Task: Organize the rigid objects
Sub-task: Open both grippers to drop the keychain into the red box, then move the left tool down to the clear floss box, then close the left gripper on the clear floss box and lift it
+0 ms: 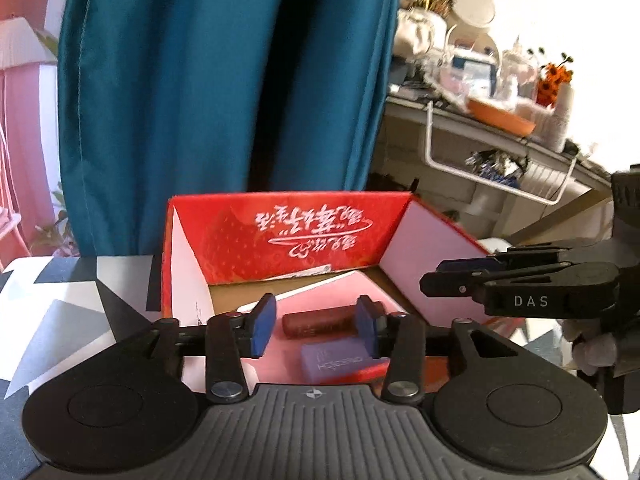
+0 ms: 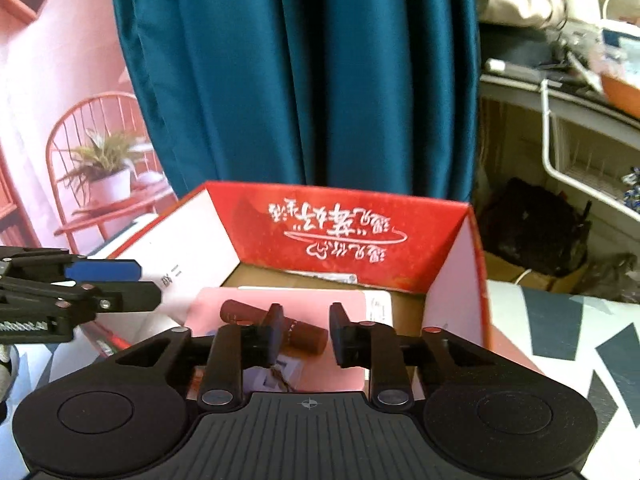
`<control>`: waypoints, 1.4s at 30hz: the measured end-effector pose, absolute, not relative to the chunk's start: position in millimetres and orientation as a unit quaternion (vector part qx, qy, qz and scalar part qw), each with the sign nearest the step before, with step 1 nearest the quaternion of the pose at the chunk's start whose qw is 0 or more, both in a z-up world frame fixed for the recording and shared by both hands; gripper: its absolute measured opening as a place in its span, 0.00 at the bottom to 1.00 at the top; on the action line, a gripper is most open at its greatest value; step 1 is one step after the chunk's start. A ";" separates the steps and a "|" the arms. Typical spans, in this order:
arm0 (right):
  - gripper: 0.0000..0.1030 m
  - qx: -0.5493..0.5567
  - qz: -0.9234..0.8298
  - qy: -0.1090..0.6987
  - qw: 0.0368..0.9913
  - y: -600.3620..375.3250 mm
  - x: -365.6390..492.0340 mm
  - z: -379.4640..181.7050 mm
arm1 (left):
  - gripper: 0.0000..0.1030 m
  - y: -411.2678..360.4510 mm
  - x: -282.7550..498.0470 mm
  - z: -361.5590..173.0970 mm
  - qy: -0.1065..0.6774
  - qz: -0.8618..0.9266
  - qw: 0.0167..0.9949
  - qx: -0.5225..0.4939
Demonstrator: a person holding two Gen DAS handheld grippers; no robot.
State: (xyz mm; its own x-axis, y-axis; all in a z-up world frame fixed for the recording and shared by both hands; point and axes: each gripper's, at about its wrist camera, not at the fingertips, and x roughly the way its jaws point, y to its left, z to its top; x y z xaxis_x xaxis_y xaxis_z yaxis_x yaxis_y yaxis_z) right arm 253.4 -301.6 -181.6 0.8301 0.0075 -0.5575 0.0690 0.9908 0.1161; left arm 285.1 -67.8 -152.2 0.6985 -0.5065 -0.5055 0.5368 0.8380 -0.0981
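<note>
Teal curtain (image 1: 224, 80) behind red box (image 1: 280, 236), both tongs (image 1: 316, 326) (image 2: 306, 332) apart above brown tube (image 1: 316, 320) inside, touching nothing

Red box (image 1: 288, 236) open at top, sits on patterned tabletop, flaps up. Far inner wall red with white script printed upside down; side flaps white inside, red edges. Brown cardboard floor showing at the back, pink sheet (image 1: 320, 300) lying flat over the front part of the floor.

Brown-maroon cylinder (image 1: 318, 320) lies on its side on the pink sheet, long axis roughly across the box; in the right wrist view (image 2: 248, 312) it runs diagonally.

Lilac block (image 1: 334, 362), flat rectangular, light lettering on top face, lies flat just in front of the cylinder, near or touching it — can't tell which. Slightly skewed to the box walls.
</note>
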 end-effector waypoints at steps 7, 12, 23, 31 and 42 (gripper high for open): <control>0.73 0.042 -0.025 0.238 0.970 -287.4 195.0 -180.9 | 0.52 -49.7 248.0 -149.0 0.259 -0.303 0.917 0.001; 0.88 0.032 -0.039 0.214 0.976 -272.9 158.4 -190.8 | 0.54 -43.7 228.7 -160.1 0.272 -0.313 0.910 -0.017; 0.81 0.046 -0.033 0.268 0.962 -253.1 130.7 -249.5 | 0.54 -60.6 235.6 -215.4 0.357 -0.331 0.873 -0.037; 0.69 0.043 -0.011 0.310 0.950 -238.3 138.8 -275.7 | 0.54 -91.0 255.7 -251.2 0.401 -0.340 0.849 -0.048; 0.50 0.064 -0.002 0.325 0.943 -242.8 145.8 -288.7 | 0.39 -102.6 263.6 -264.4 0.407 -0.343 0.845 -0.052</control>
